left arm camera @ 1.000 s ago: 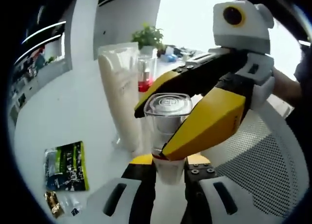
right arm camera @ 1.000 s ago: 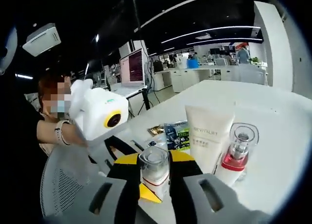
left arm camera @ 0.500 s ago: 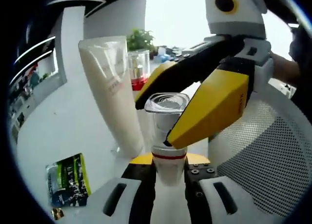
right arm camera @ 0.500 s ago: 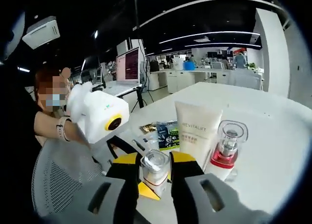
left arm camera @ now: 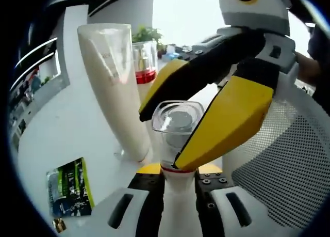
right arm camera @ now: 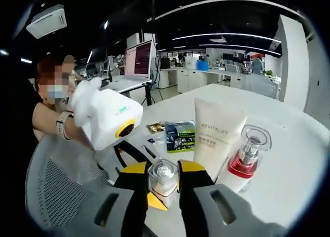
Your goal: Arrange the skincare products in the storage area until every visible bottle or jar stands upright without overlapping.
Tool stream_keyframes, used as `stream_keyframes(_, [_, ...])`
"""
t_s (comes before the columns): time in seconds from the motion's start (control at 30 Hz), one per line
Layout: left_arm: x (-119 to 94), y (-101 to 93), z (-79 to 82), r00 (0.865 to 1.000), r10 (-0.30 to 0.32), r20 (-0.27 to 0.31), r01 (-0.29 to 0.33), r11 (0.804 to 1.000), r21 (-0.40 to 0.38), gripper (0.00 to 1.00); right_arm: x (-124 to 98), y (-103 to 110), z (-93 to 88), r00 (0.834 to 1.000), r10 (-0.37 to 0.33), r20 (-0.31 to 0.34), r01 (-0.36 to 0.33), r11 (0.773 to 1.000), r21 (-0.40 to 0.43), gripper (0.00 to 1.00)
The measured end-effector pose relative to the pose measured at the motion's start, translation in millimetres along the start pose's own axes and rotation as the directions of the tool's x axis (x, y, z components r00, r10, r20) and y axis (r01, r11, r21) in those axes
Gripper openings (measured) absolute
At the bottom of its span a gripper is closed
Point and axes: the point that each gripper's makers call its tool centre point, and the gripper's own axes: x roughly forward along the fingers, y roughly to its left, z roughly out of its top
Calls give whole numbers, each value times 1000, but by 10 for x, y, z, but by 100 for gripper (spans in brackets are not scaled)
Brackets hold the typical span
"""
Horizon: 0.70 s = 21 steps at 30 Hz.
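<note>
Clear-capped white pump bottle (left arm camera: 175, 144) gripped by both: left gripper (left arm camera: 178, 183) fingers closed at its base, right gripper (right arm camera: 163, 188) fingers closed round its cap, beside tall white squeeze tube (left arm camera: 116, 87) standing on white worktop (left arm camera: 62, 128).

On the table (right arm camera: 289, 159), my two tools meet around the small bottle (right arm camera: 163, 181); the tube (right arm camera: 216, 139) and pump bottle (right arm camera: 246, 157) stand just beyond, sachets (right arm camera: 180, 136) behind.

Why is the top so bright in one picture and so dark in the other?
Left gripper view: a bright window behind the white tube washes out the top. Right gripper view: a dark ceiling with thin light strips, so the tube and red-collared pump bottle look evenly lit. Both views bend straight edges.
</note>
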Motion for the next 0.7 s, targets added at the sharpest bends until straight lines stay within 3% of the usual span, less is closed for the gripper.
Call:
stream_keyframes(0.33, [21,8,-50,1000,1,-17,0,1000,9,20,23,17,-42,999,-3,-33,3,1000,-23,22])
stream_keyframes(0.47, [19,39,-97,999,10,-37,-9,1000,12,34,35,27,-41,999,0,-33,-1,1000,-20,22])
stream_keyframes(0.7, [-43,146,-133,998,35,-58,-36,999,-10,40,47,19,-35,999,4,-37,-4,1000,-17,22])
